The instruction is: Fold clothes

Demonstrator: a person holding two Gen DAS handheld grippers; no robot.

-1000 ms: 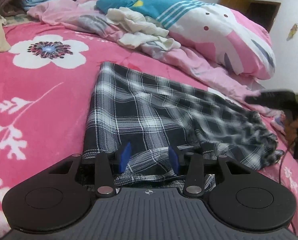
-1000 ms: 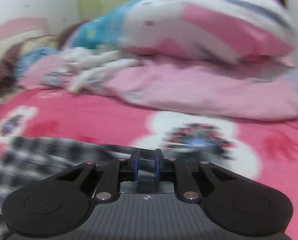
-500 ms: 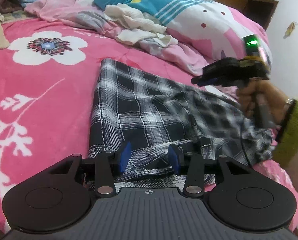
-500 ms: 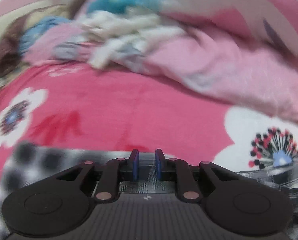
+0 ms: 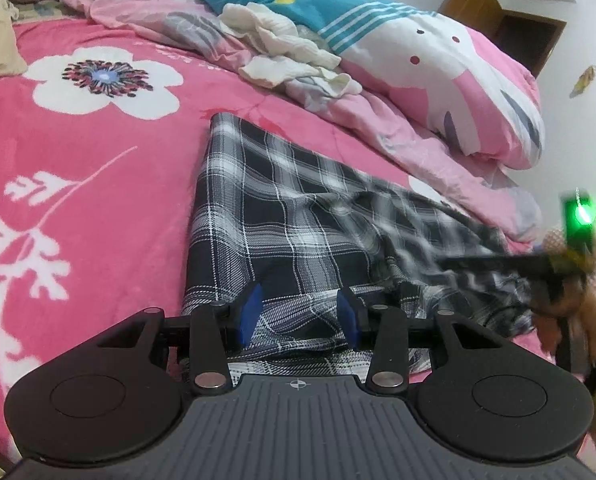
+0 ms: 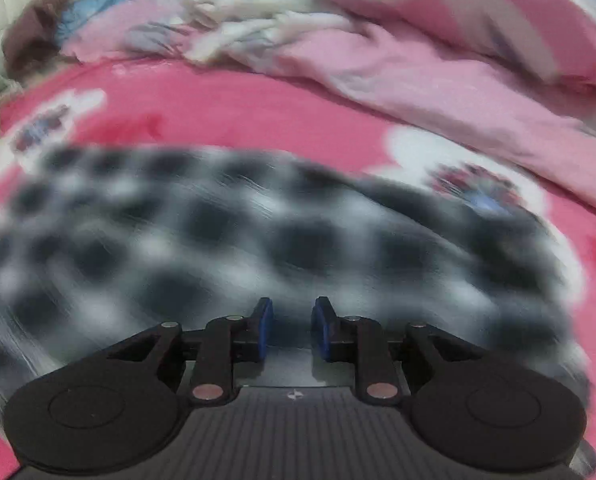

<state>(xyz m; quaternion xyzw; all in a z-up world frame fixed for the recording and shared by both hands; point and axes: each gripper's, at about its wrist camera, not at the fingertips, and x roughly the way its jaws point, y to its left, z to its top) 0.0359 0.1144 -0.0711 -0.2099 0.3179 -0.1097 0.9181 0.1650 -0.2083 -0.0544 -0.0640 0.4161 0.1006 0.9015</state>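
Dropping back low over rumpled right side of black-and-white plaid cloth garment (image 5: 298, 224) from raised position: right gripper (image 6: 292, 330), blurred, fingers narrowly parted, empty; left gripper (image 5: 298, 312) spread, straddling near hem. Fold unfinished.

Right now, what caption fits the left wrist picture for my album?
Open left gripper over a checked shirt on a pink flowered blanket, bedding piled behind.

Black-white plaid garment (image 5: 282, 232) rumpled on bed
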